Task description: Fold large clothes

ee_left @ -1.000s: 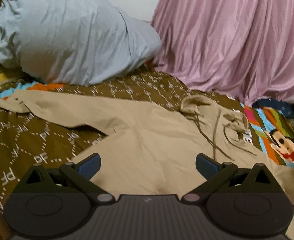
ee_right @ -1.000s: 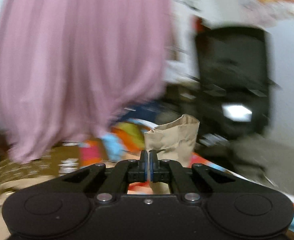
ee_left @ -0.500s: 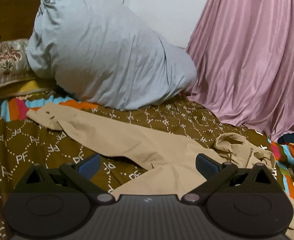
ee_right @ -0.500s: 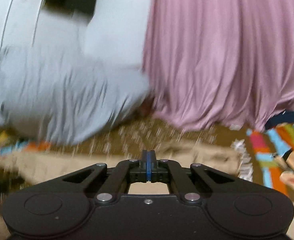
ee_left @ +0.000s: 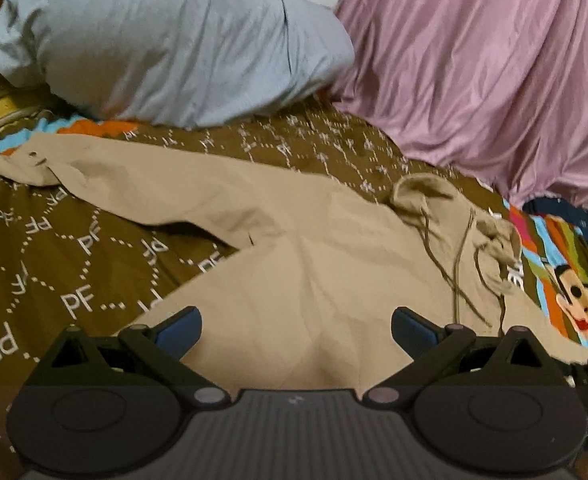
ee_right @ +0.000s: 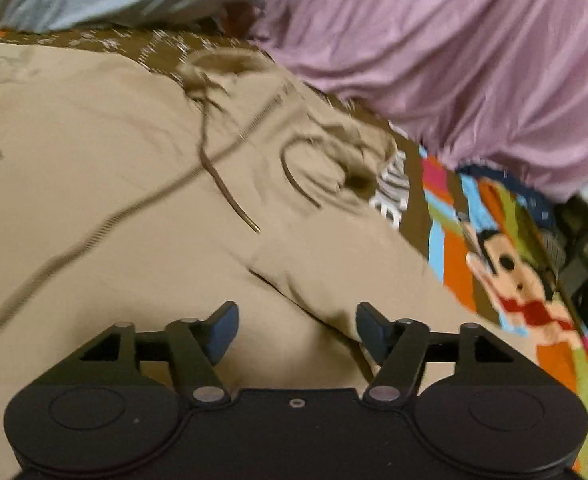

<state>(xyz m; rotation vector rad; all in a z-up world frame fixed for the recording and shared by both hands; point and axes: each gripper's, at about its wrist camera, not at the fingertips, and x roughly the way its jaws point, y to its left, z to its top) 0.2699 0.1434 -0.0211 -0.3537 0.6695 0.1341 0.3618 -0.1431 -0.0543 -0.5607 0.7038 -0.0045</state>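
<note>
The tan hoodie (ee_left: 294, 264) lay spread on the brown patterned bedspread (ee_left: 53, 280) (one sleeve stretched left). The left gripper (ee_left: 296, 330) stood wide, empty. The right gripper (ee_right: 297, 330) was opening over a fabric fold, gripping nothing

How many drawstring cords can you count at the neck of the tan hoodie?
2. One cord runs down from the left side of the hoodie collar; the other cord curls below the bunched hood at right. More may be hidden in the folds.
</note>
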